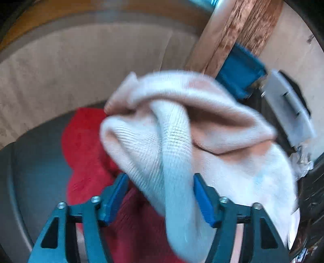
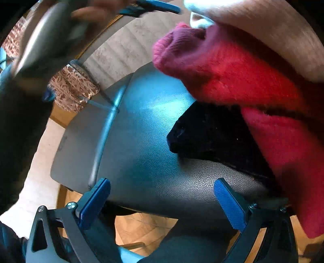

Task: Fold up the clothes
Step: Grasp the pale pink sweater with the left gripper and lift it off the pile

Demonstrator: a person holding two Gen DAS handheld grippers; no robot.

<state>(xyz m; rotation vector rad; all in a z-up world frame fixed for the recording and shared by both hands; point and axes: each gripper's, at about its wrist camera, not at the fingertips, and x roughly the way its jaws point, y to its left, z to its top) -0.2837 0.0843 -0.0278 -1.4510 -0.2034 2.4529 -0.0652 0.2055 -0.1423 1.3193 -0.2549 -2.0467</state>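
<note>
Beige carpet (image 1: 60, 66) fills the background of the left wrist view, with a band of wooden floor (image 1: 50, 10) beyond it. Lower left lies a grey leather-textured seat (image 1: 36, 161); whether it is a chair or a bench I cannot tell. On it rests a red knitted garment (image 1: 85, 145), partly in shadow toward the bottom. Over the red piece hangs a white ribbed garment (image 1: 174, 145), blurred, bunched into folds. The left gripper (image 1: 161, 194) has its blue pads spread apart, and a fold of the white cloth hangs down between them; the pads do not press it, though the cloth touches or passes just beside the left-hand pad. At upper right the right gripper (image 1: 243, 79) shows as a blurred blue finger tip at the top edge of the white garment, with a grey block behind it; I cannot tell from here whether it pinches the cloth. A brown patterned fabric strip (image 1: 239, 34) rises behind it.

In the right wrist view a blurred grey body of the other tool (image 2: 44, 40) crosses the upper left. The grey seat (image 2: 141, 131) spans the middle, with wooden floor (image 2: 145, 224) below its edge. The right gripper (image 2: 162, 202) stands wide open over the seat, holding nothing. A black folded garment (image 2: 208, 131) lies on the seat, the red garment (image 2: 243, 70) draped above and to its right, the white one (image 2: 273, 30) above that.
</note>
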